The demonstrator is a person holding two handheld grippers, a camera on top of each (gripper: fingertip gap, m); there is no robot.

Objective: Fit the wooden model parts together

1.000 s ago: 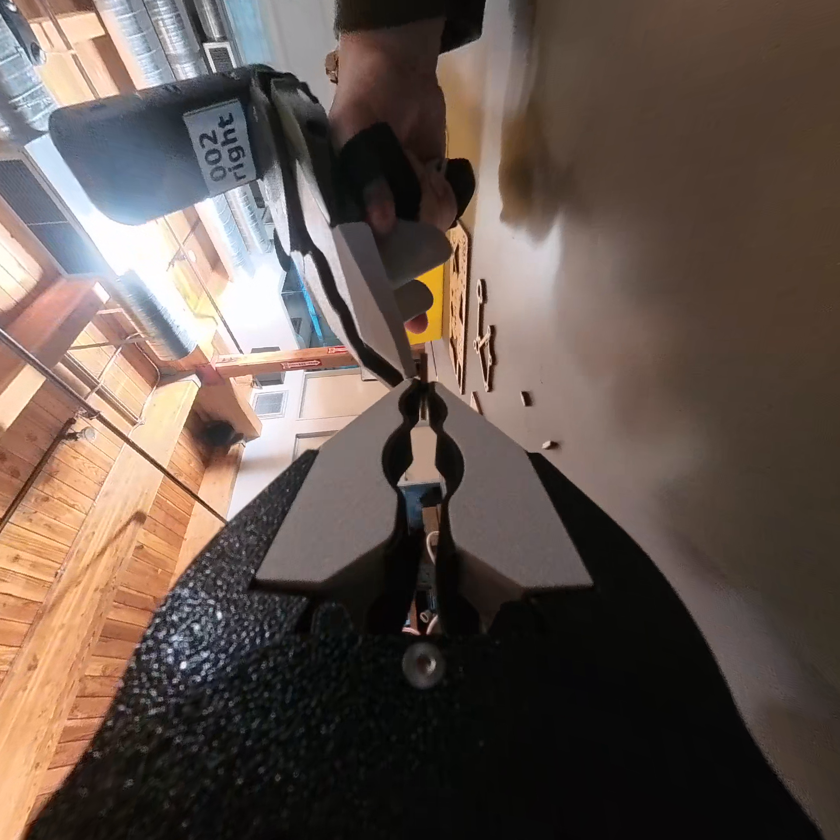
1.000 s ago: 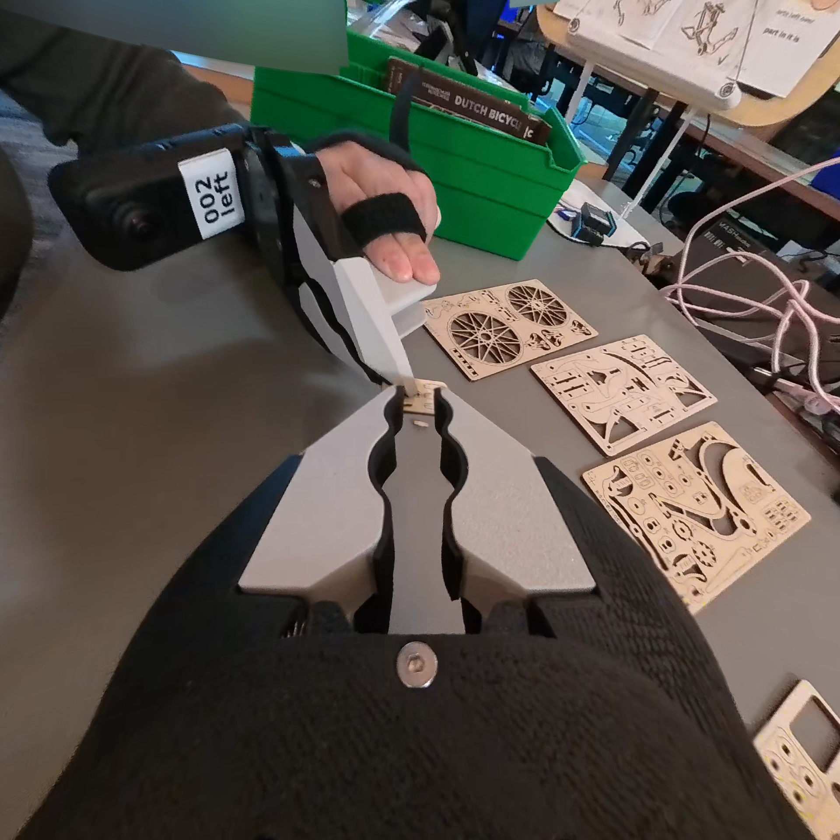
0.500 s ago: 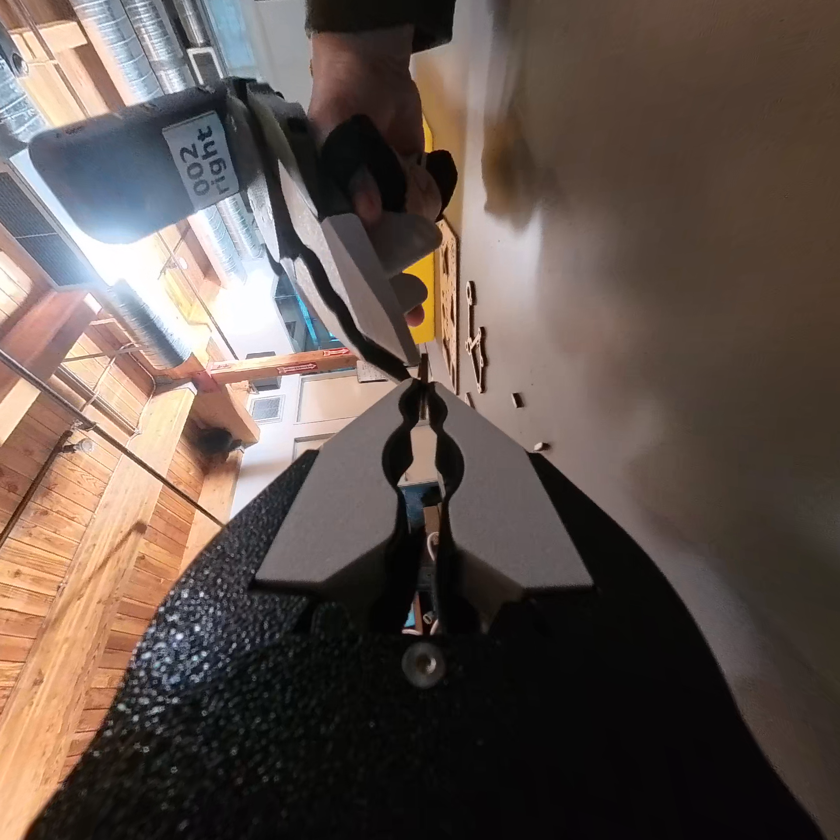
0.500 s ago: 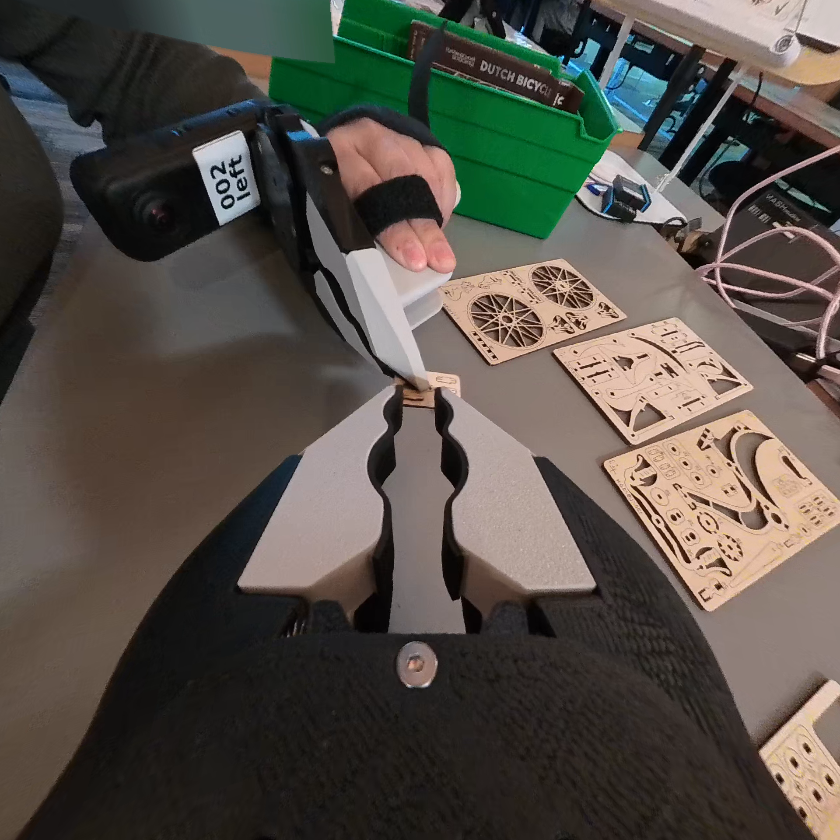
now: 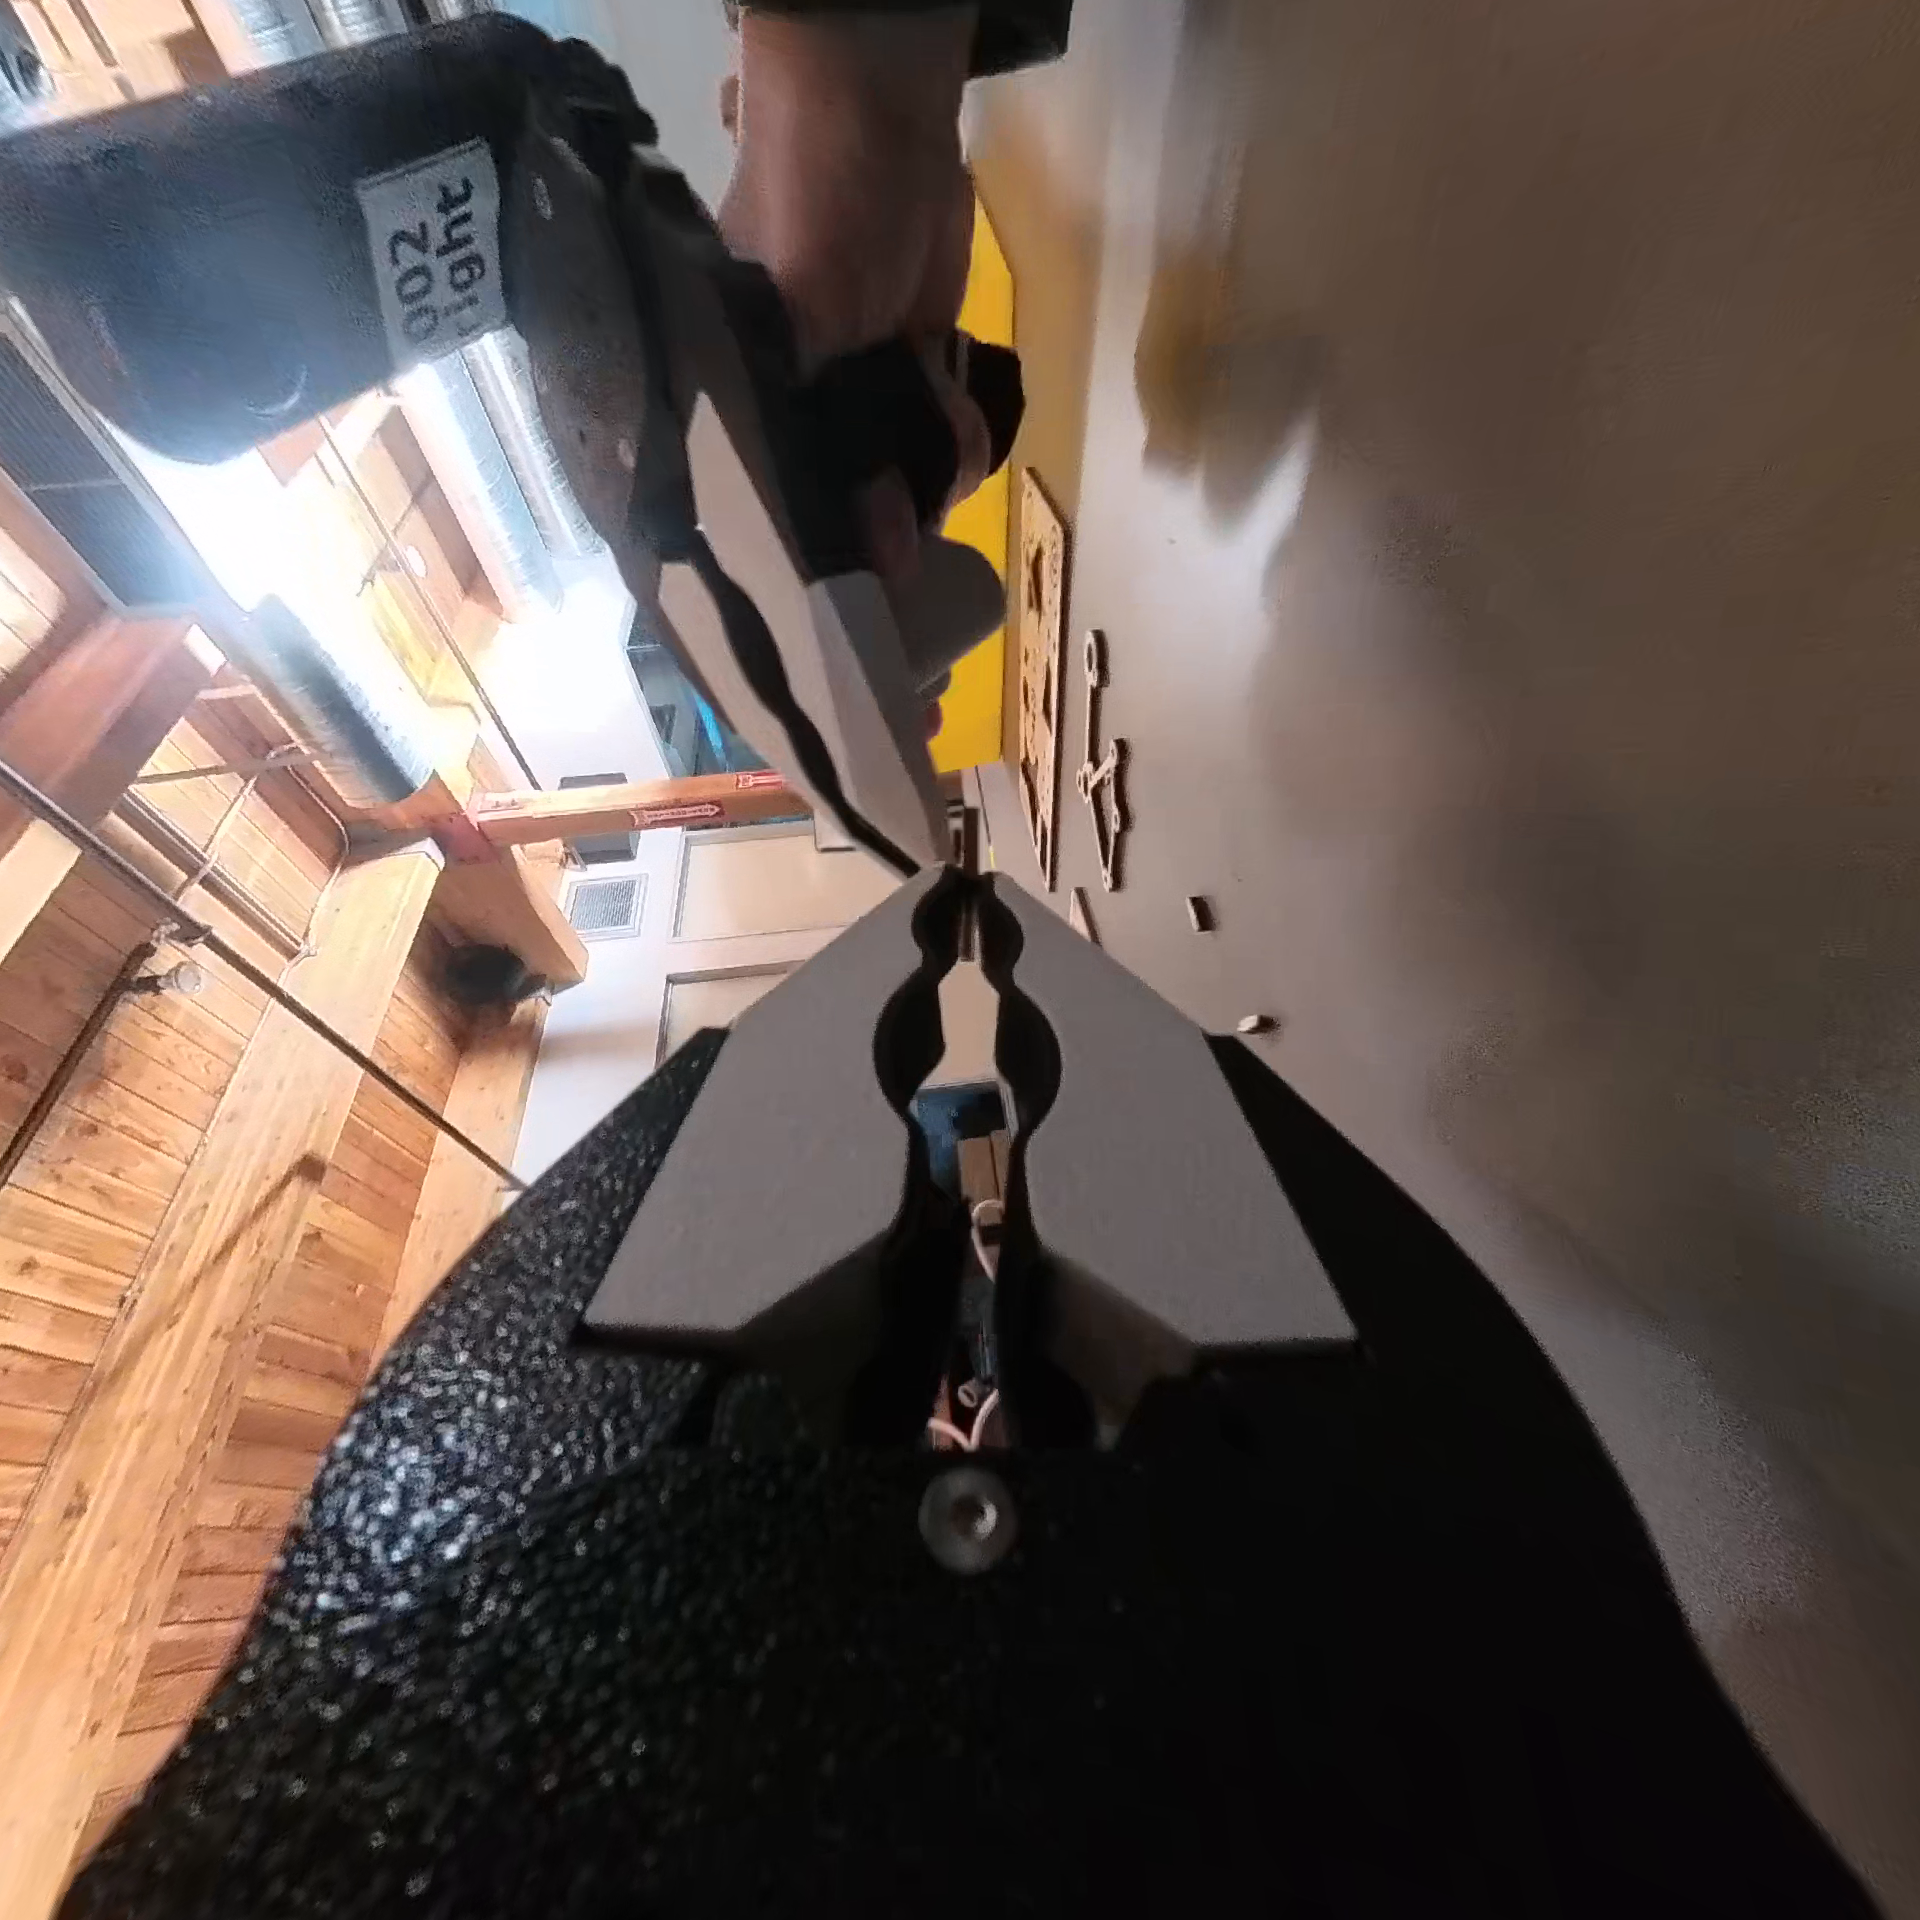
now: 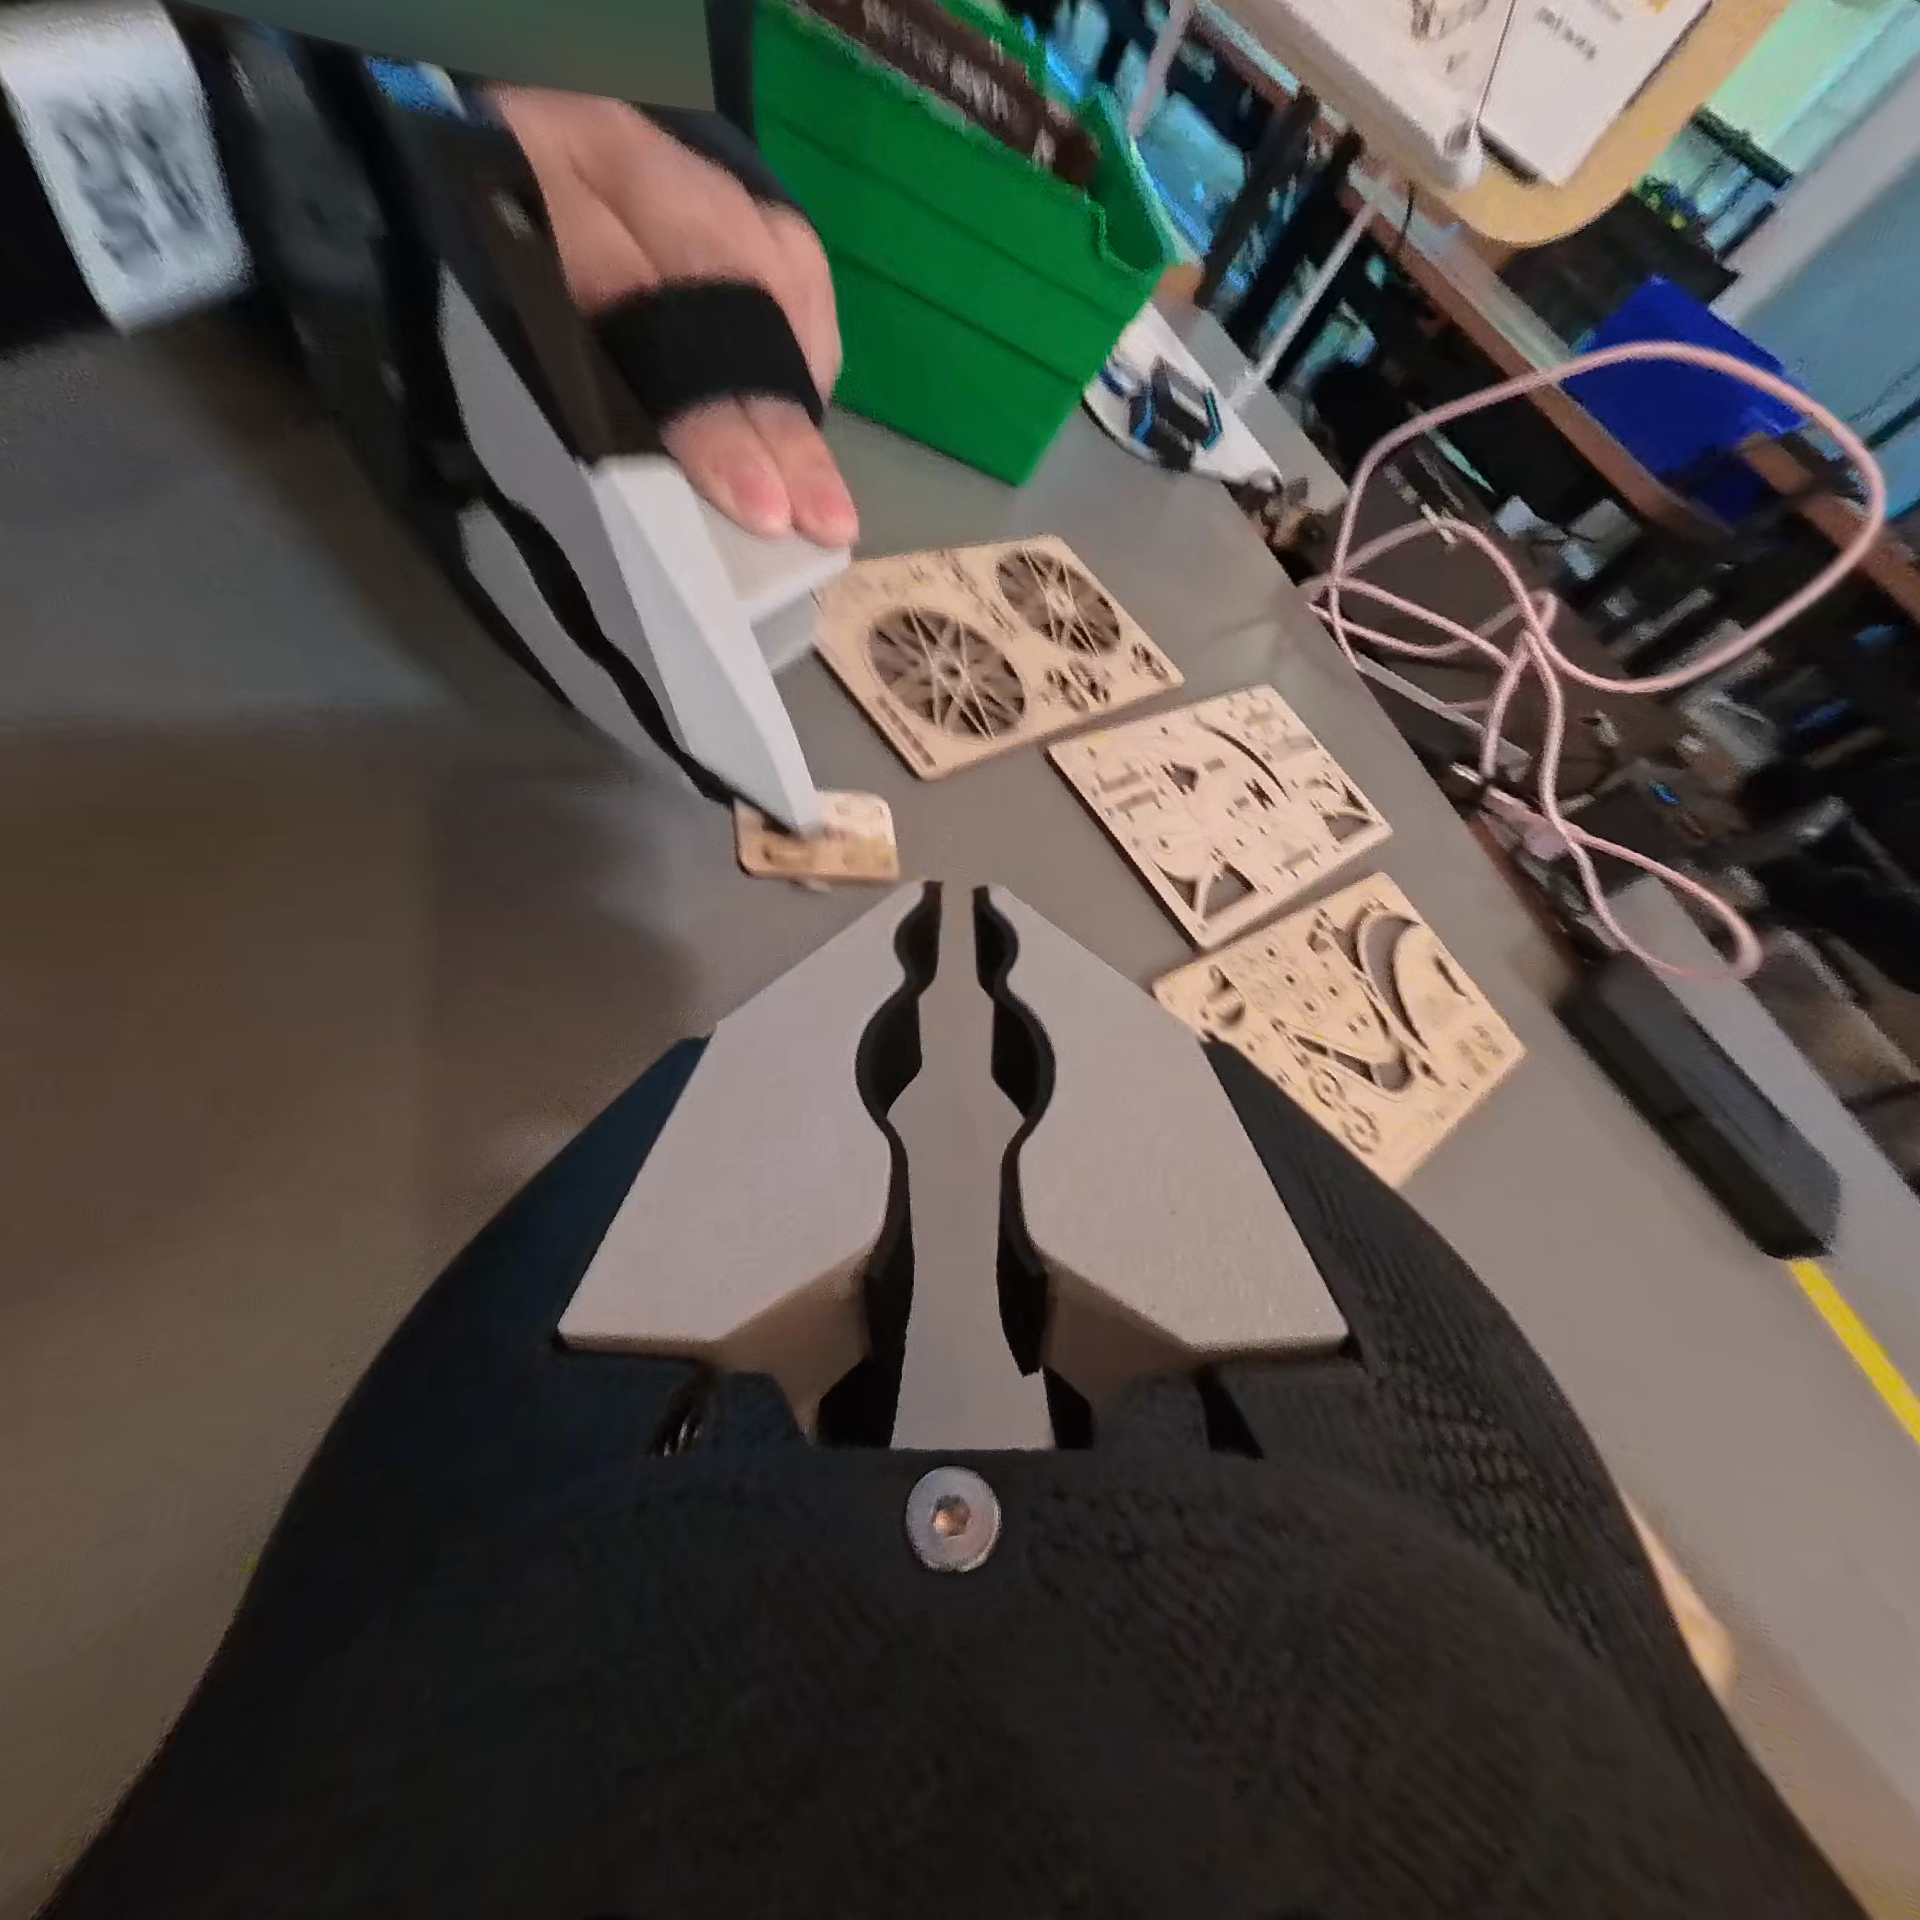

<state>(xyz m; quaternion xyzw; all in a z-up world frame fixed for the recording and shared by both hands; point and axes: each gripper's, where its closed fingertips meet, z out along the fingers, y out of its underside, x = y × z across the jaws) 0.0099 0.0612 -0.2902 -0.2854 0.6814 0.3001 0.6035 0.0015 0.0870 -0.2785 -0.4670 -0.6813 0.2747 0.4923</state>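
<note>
A green bin (image 6: 966, 281) stands at the far side of the grey tabletop (image 6: 260, 935); a dark flat box (image 6: 935, 99) with a printed face sticks up out of it, and the rest of its contents cannot be made out. The left gripper (image 6: 795, 826) is pinched on a small wooden part (image 6: 821, 844), a pale rounded rectangle with tiny cut-outs, held flat just above the tabletop. In the left wrist view the same part (image 5: 966, 894) shows edge-on as a thin strip between the nearly closed fingertips of the left gripper (image 5: 964, 883). The right gripper (image 6: 957, 889) sits just short of the part, not touching it, its fingers slightly apart with nothing between them. To the right lie three laser-cut wooden sheets in a row: a wheel sheet (image 6: 997, 655), a middle sheet (image 6: 1216, 810) and a near sheet (image 6: 1340, 1023), all flat on the tabletop and apart from each other. Pink cable (image 6: 1558, 582) loops at the tabletop's right edge.
</note>
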